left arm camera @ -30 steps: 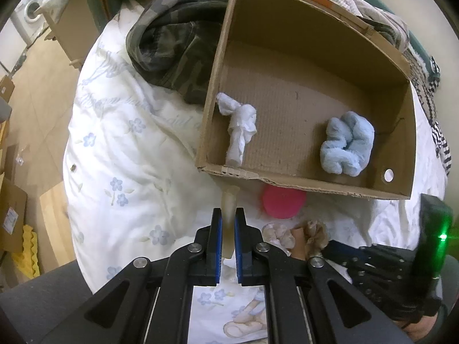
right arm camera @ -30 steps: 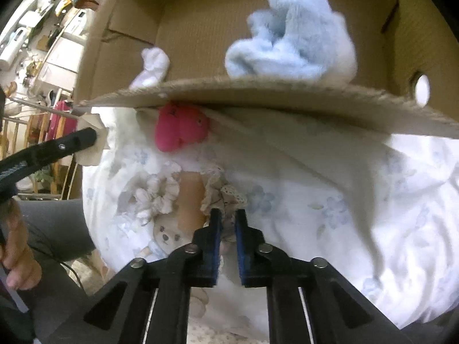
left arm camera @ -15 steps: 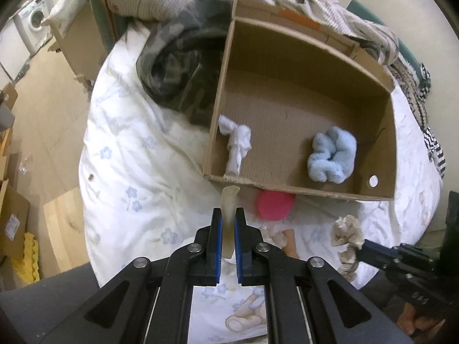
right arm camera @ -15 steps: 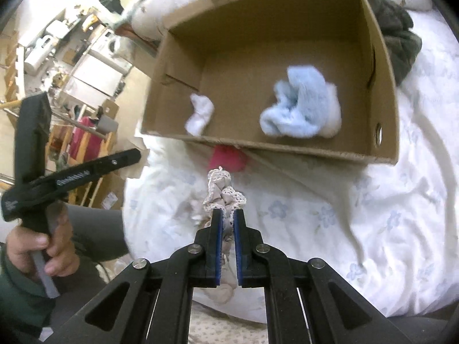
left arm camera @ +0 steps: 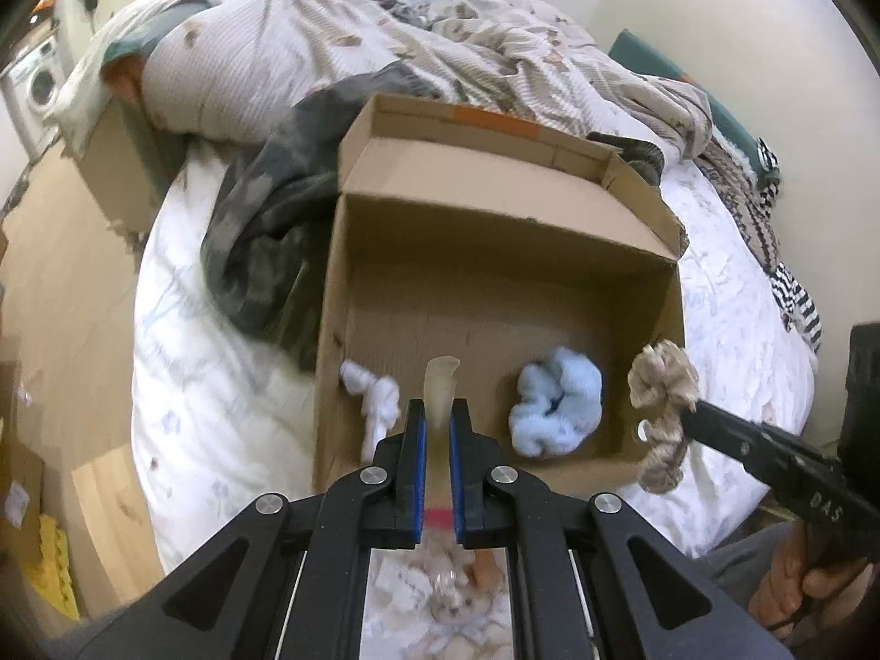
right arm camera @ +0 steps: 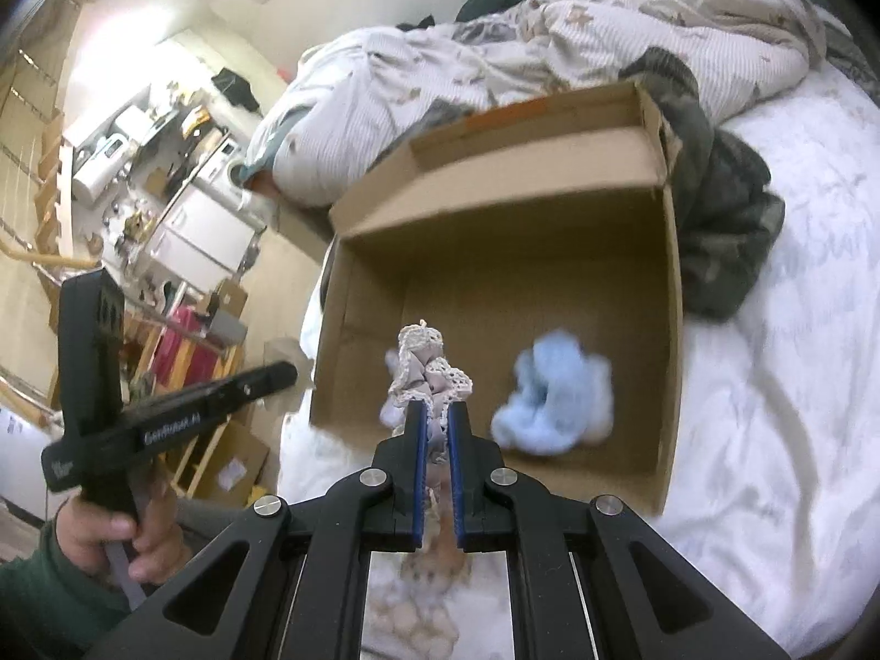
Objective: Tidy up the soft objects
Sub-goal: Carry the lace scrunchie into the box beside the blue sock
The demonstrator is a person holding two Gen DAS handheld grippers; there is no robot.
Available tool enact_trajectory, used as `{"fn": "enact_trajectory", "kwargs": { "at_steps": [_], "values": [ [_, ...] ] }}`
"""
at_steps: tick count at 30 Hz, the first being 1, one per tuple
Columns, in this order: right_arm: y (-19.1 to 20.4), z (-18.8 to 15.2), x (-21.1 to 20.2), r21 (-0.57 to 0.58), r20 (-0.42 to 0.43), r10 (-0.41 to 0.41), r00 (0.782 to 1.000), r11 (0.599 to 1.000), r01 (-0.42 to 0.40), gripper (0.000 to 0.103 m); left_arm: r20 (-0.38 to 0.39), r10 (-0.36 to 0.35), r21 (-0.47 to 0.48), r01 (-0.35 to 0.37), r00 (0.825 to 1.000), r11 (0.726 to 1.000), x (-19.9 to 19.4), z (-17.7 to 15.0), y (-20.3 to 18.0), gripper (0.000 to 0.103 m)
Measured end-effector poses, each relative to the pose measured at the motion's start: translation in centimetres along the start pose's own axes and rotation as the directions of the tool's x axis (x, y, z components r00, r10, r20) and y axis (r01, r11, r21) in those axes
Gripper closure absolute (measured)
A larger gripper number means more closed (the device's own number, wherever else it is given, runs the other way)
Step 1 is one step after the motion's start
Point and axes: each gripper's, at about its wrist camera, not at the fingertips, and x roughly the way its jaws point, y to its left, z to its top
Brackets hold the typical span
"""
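An open cardboard box [left arm camera: 495, 220] stands on the bed; it also shows in the right wrist view [right arm camera: 550, 209]. Inside lie a white cloth [left arm camera: 377, 401] and a fluffy light-blue piece [left arm camera: 555, 407], which the right wrist view [right arm camera: 555, 401] shows too. My left gripper [left arm camera: 438, 429] is shut on a pale beige soft strip [left arm camera: 440, 390], held over the box's near wall. My right gripper [right arm camera: 434, 429] is shut on a beige lace scrunchie [right arm camera: 423, 368], held at the box's near right corner; the scrunchie also shows in the left wrist view [left arm camera: 663, 401].
A dark camouflage garment [left arm camera: 264, 231] lies left of the box. Rumpled striped bedding [left arm camera: 440, 38] is piled behind it. The white flowered sheet [left arm camera: 203, 385] covers the bed. A pink object [left arm camera: 438, 518] peeks out below the box's near wall. Floor and cartons [left arm camera: 33, 495] lie to the left.
Both grippers have risen and moved forward over the box's near edge. The right gripper lifted the lace scrunchie off the sheet and carried it to the box's right corner.
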Motion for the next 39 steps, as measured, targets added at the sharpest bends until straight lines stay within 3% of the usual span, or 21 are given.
{"fn": "enact_trajectory", "kwargs": {
  "at_steps": [5, 11, 39],
  "values": [
    [-1.2, 0.8, 2.0, 0.013, 0.007, -0.020, 1.000, 1.000, 0.020, 0.094, -0.028, -0.005, 0.010, 0.005, 1.000, 1.000, 2.8, 0.1, -0.5, 0.096],
    [-2.3, -0.1, 5.0, 0.034, -0.060, -0.053, 0.997, 0.998, 0.056, 0.094, -0.052, 0.004, 0.007, -0.004, 0.999, 1.000, 6.0, -1.1, -0.2, 0.096],
    [-2.5, -0.1, 6.8, 0.056, -0.110, -0.046, 0.993, 0.997, 0.052, 0.093, -0.018, 0.036, 0.033, -0.035, 0.999, 0.999, 6.5, -1.5, -0.8, 0.092]
  ]
}}
